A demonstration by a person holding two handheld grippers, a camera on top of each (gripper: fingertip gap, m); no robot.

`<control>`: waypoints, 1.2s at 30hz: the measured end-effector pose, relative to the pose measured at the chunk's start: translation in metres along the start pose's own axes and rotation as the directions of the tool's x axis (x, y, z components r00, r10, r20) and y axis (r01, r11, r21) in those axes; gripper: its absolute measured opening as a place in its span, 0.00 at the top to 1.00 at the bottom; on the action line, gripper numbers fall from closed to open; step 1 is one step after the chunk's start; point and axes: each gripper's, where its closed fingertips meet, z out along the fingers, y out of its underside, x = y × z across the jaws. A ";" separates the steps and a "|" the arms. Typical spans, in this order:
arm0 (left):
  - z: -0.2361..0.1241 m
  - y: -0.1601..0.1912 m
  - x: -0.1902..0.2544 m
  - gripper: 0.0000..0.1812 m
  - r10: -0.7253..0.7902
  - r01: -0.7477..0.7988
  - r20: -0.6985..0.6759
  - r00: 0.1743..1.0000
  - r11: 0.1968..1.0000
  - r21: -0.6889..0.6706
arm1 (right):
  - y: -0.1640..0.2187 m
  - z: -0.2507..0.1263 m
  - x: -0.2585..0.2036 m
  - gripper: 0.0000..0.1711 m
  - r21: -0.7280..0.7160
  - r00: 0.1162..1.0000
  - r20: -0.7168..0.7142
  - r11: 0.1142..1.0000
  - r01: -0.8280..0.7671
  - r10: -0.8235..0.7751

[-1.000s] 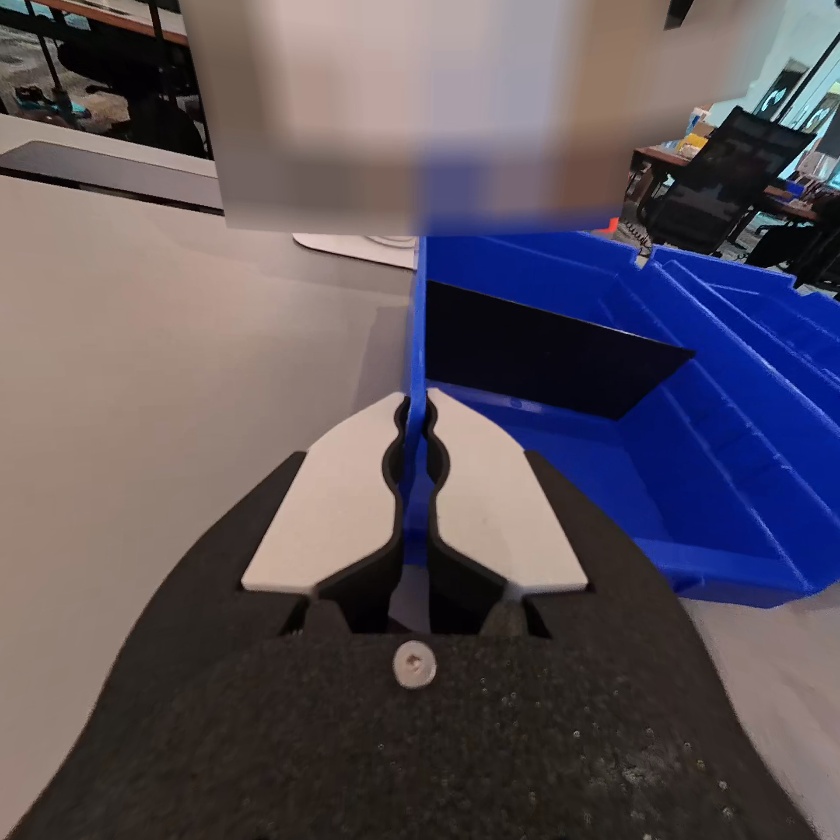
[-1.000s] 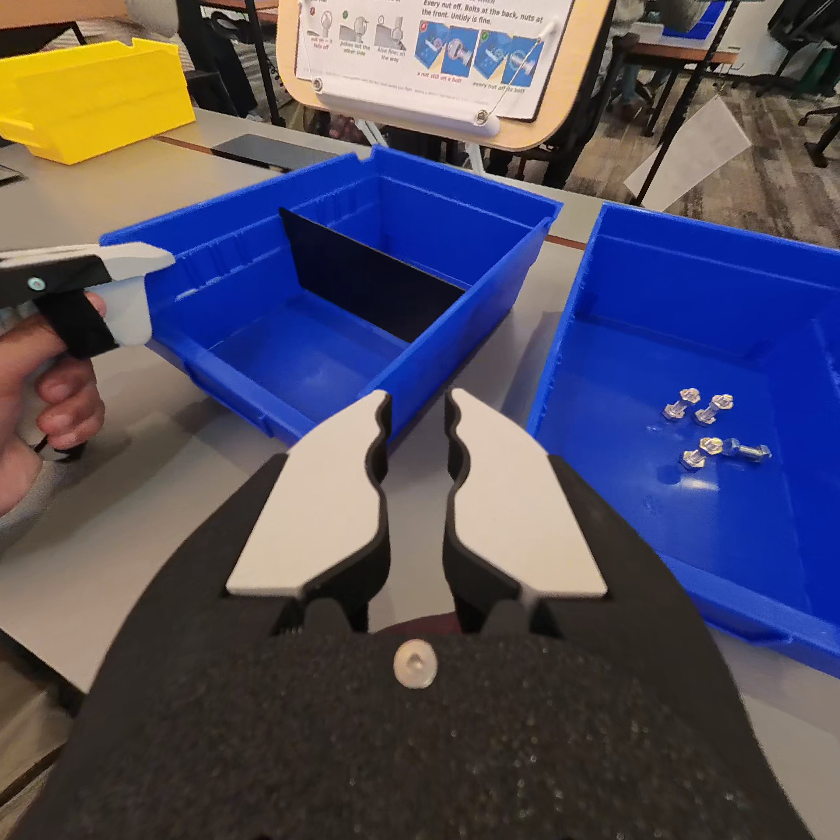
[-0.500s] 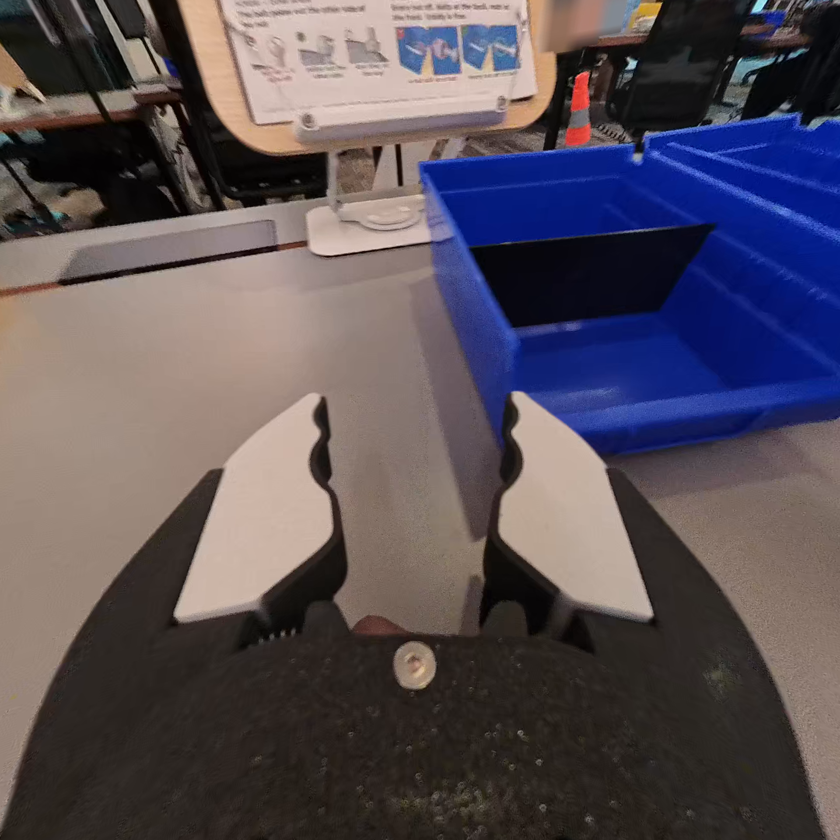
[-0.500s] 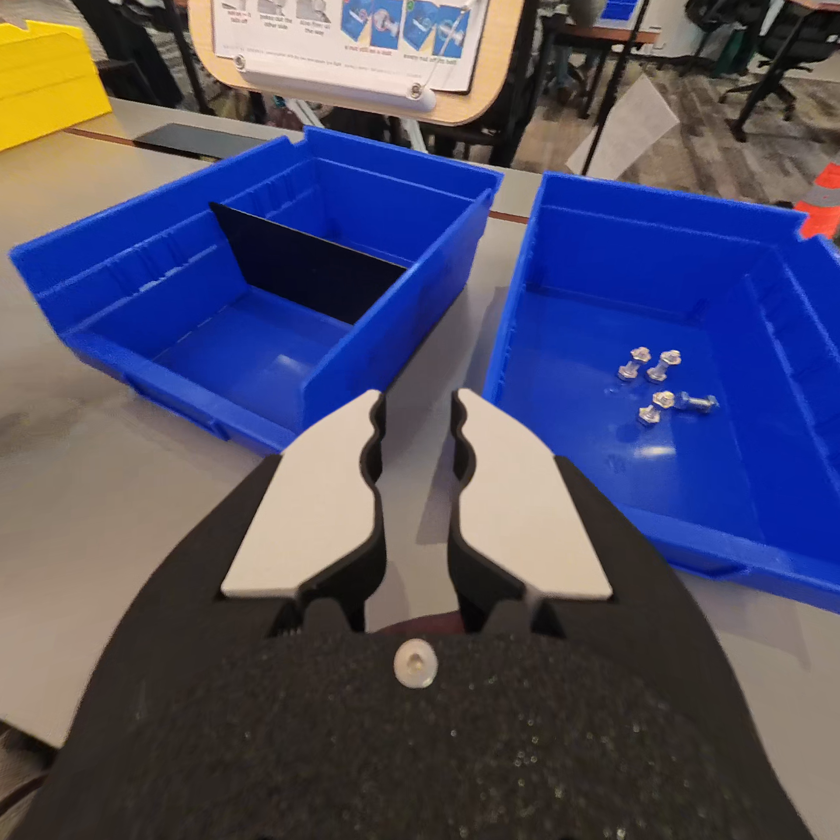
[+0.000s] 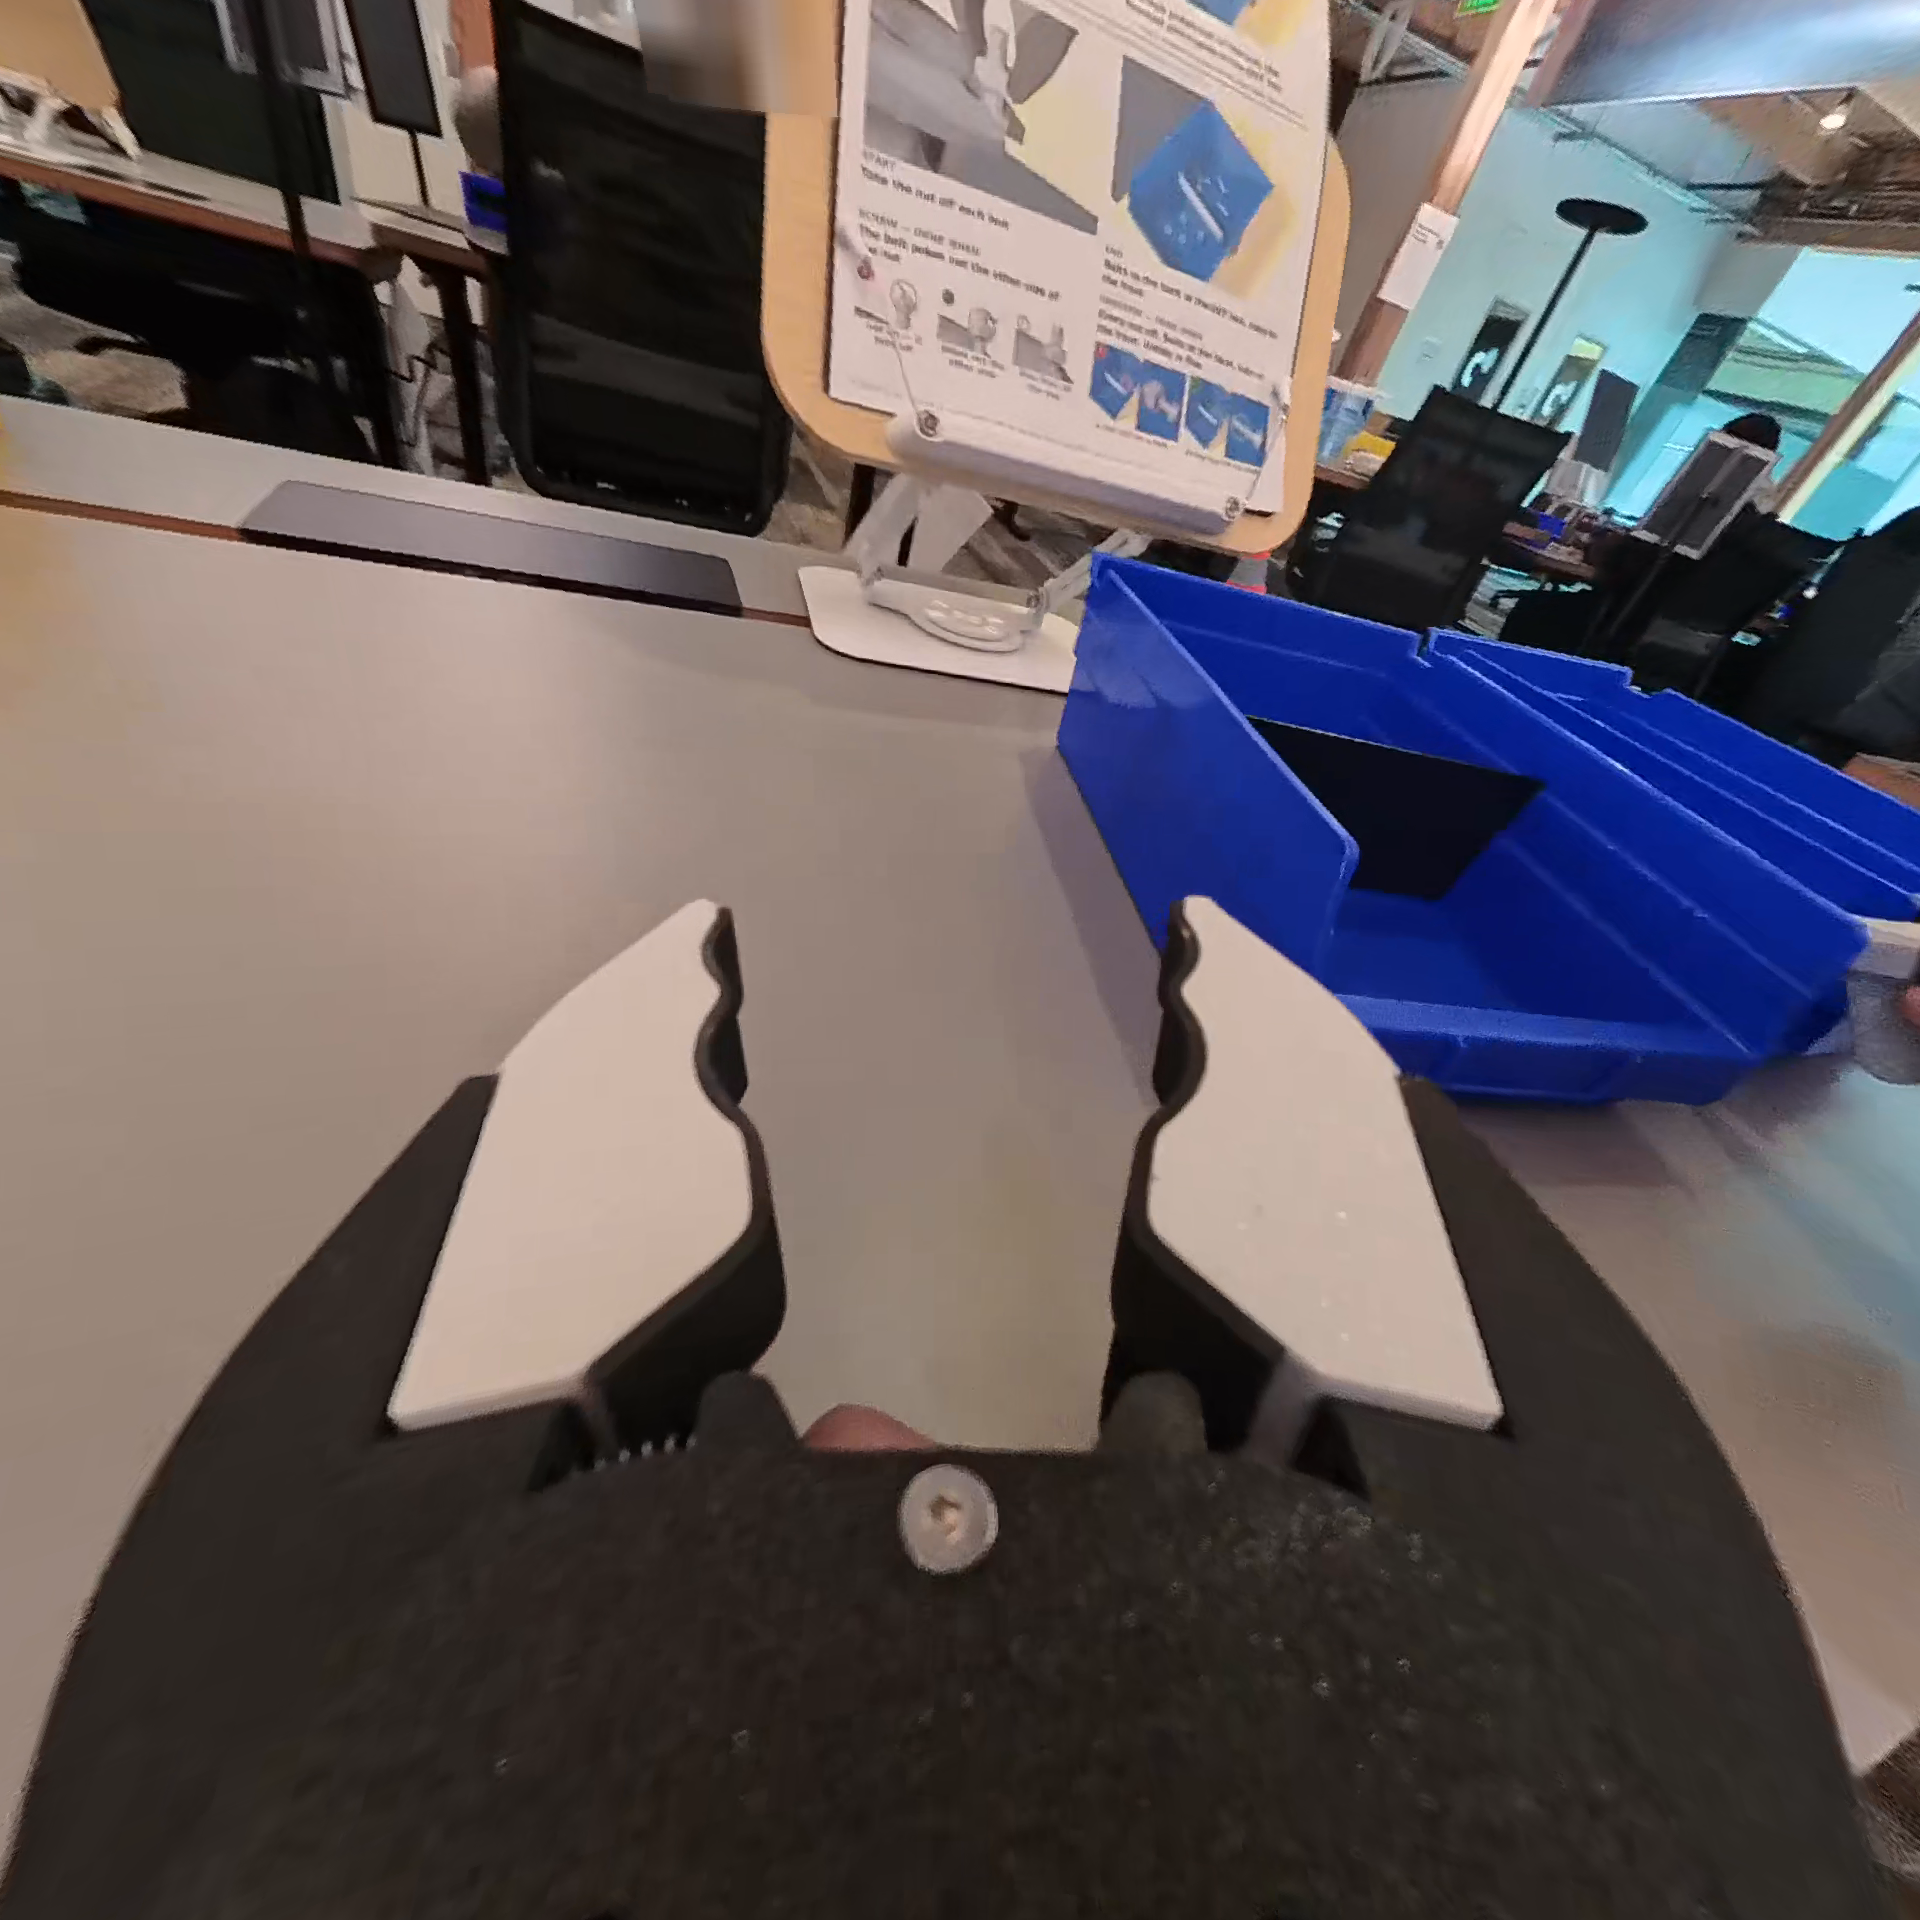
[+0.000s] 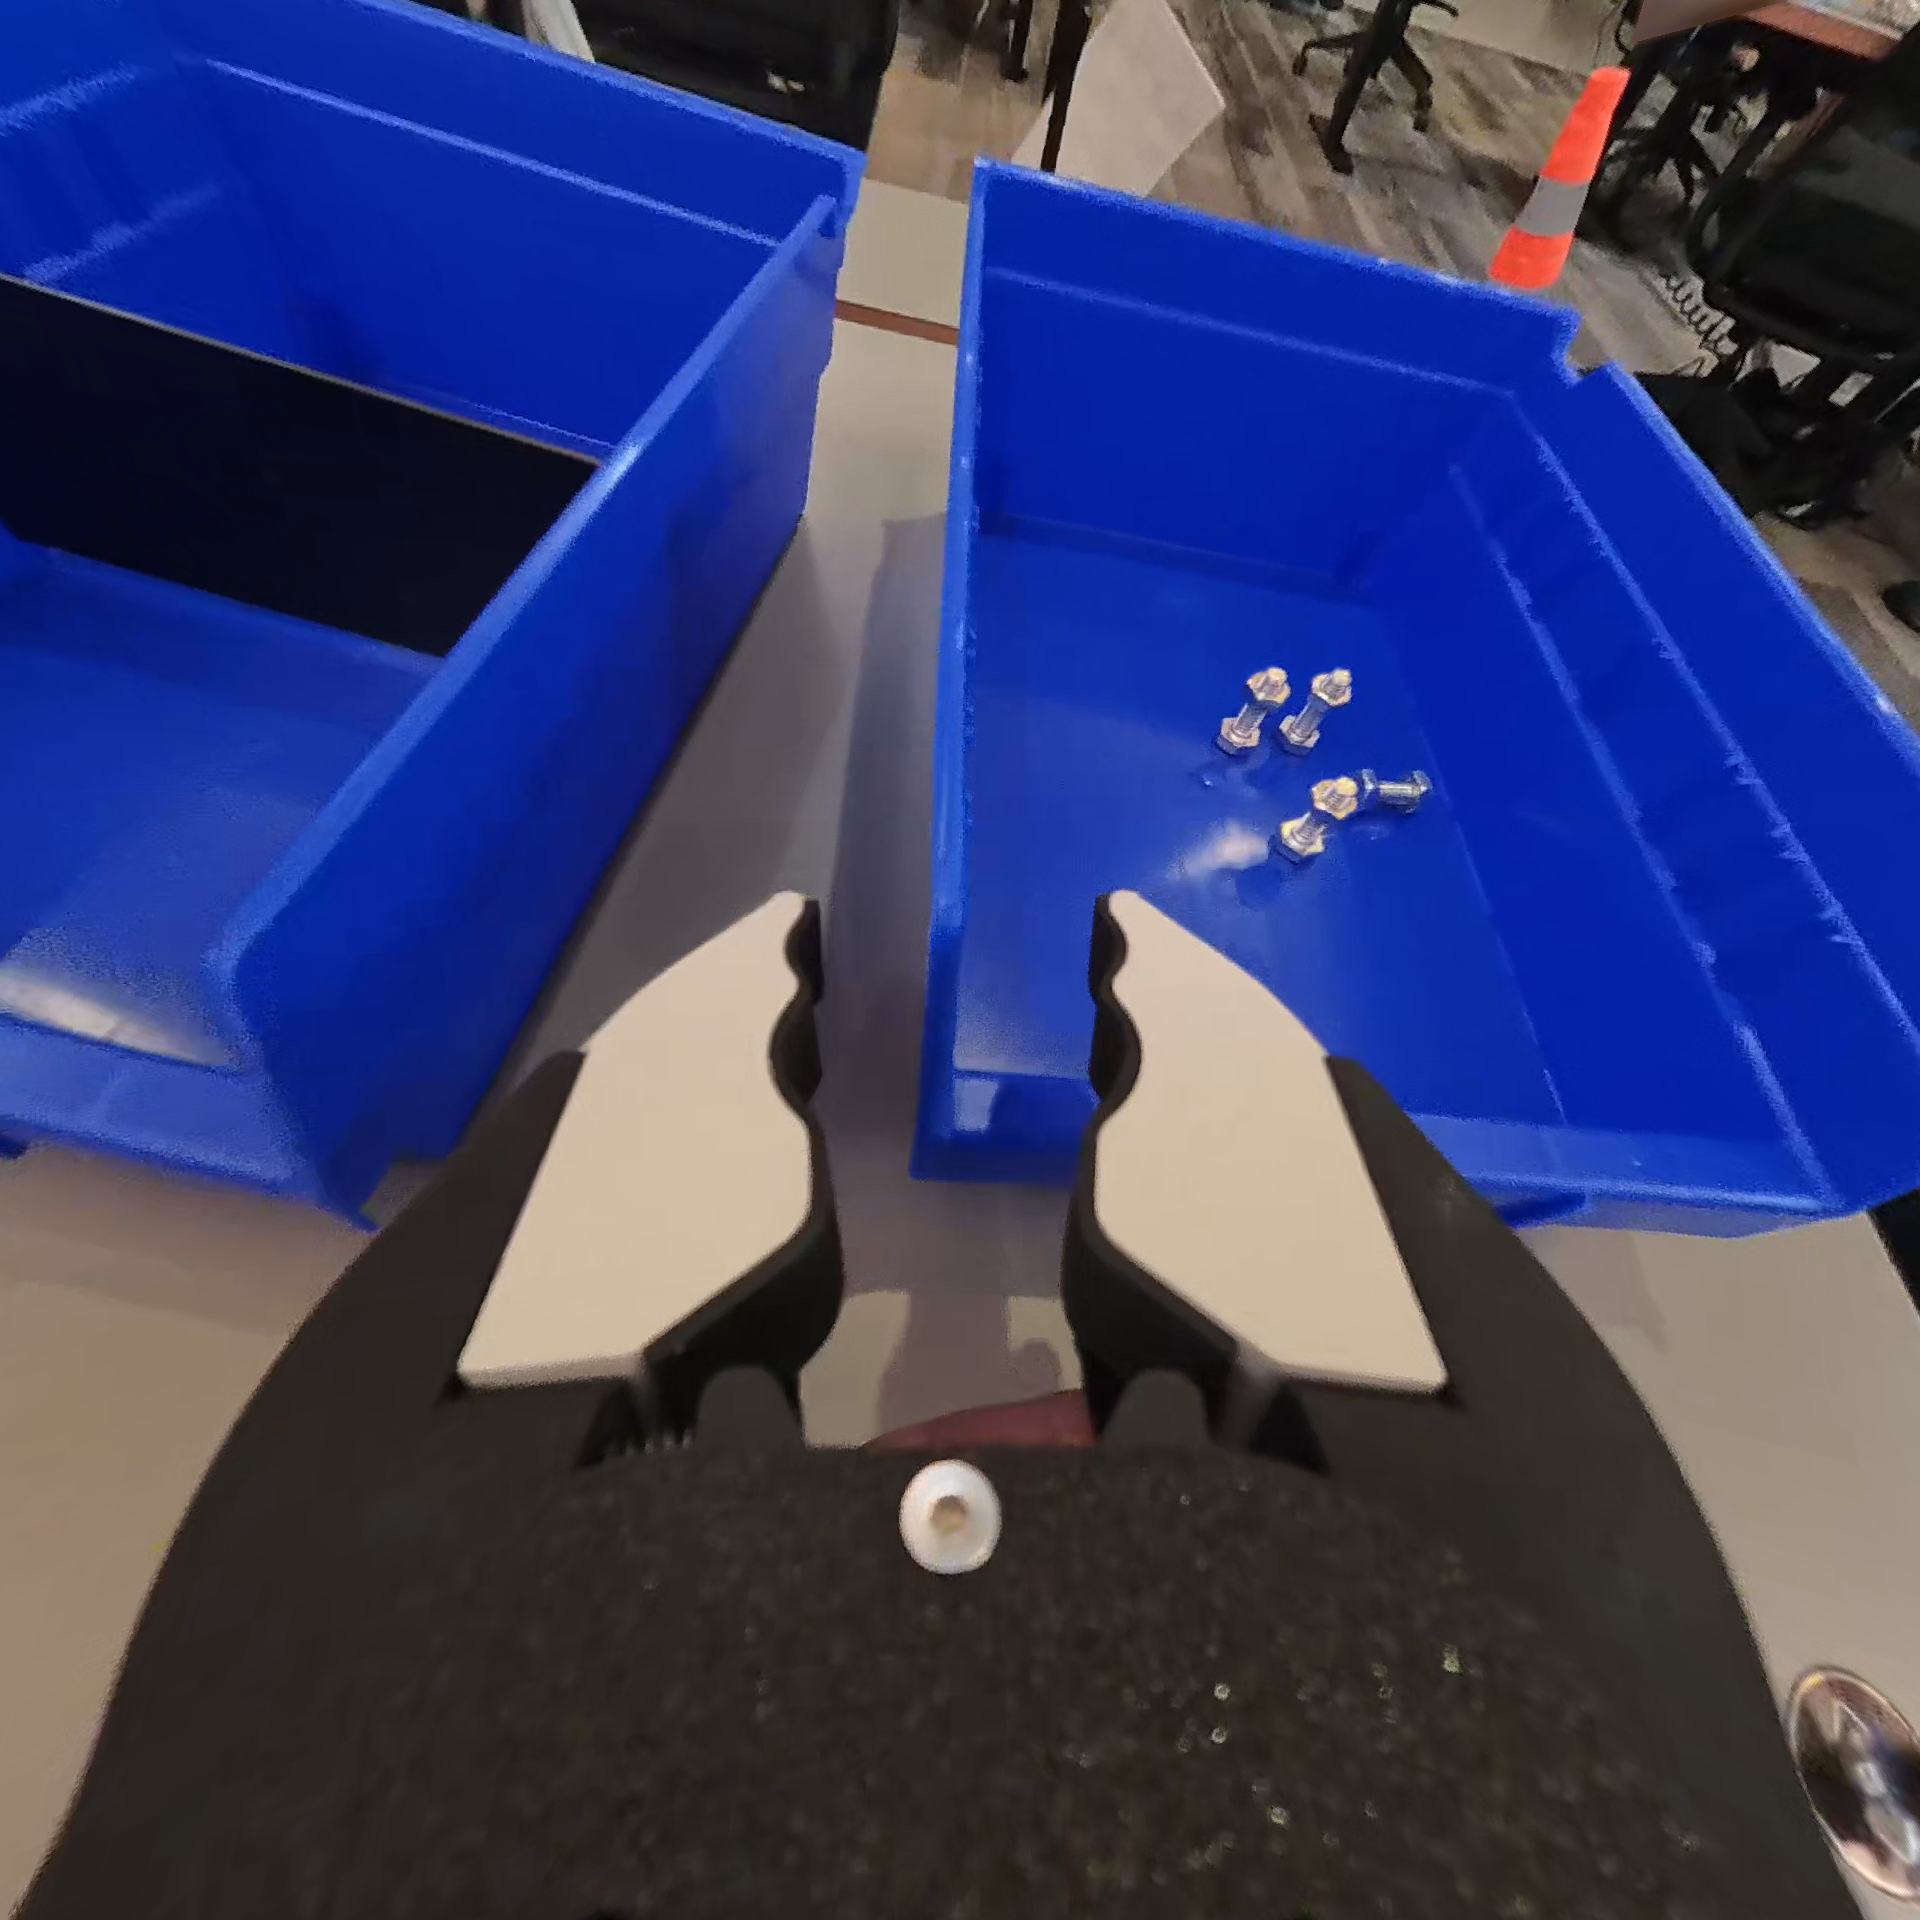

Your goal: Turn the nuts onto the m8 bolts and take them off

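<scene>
Several small silver bolts with nuts on them (image 6: 1311,758) lie on the floor of the right blue bin (image 6: 1475,914). My right gripper (image 6: 954,914) is open and empty, above the table just in front of that bin's near left corner. The left blue bin (image 6: 520,665) has a black divider (image 6: 260,478) across it and looks empty; it also shows in the left wrist view (image 5: 1226,790). My left gripper (image 5: 951,914) is wide open and empty over the grey table (image 5: 416,831), to the left of that bin.
An instruction board on a white stand (image 5: 1060,312) is at the table's far edge behind the left bin. A shiny round metal thing (image 6: 1860,1787) shows at the lower right. An orange cone (image 6: 1553,187) and office chairs stand on the floor beyond. Left tips to right tips: about 40 centimetres.
My left gripper has let go of the left bin's wall, opened wide and pulled back to the left. My right gripper has opened wider and moved right and forward toward the bin with the bolts.
</scene>
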 end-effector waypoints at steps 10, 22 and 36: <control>0.006 0.009 -0.003 0.59 -0.060 0.058 -0.036 0.998 0.997 -0.047 | 0.002 0.021 0.002 0.98 -0.035 0.999 -0.032 0.999 0.034 -0.035; 0.004 0.009 -0.001 0.60 -0.062 0.060 -0.043 0.997 0.997 -0.051 | -0.030 0.011 0.006 0.98 0.018 0.989 -0.085 0.992 0.122 -0.120; -0.004 0.007 -0.001 0.60 -0.008 0.006 -0.042 0.999 0.998 -0.064 | -0.130 -0.041 -0.043 0.97 0.229 0.977 -0.057 0.950 0.212 -0.204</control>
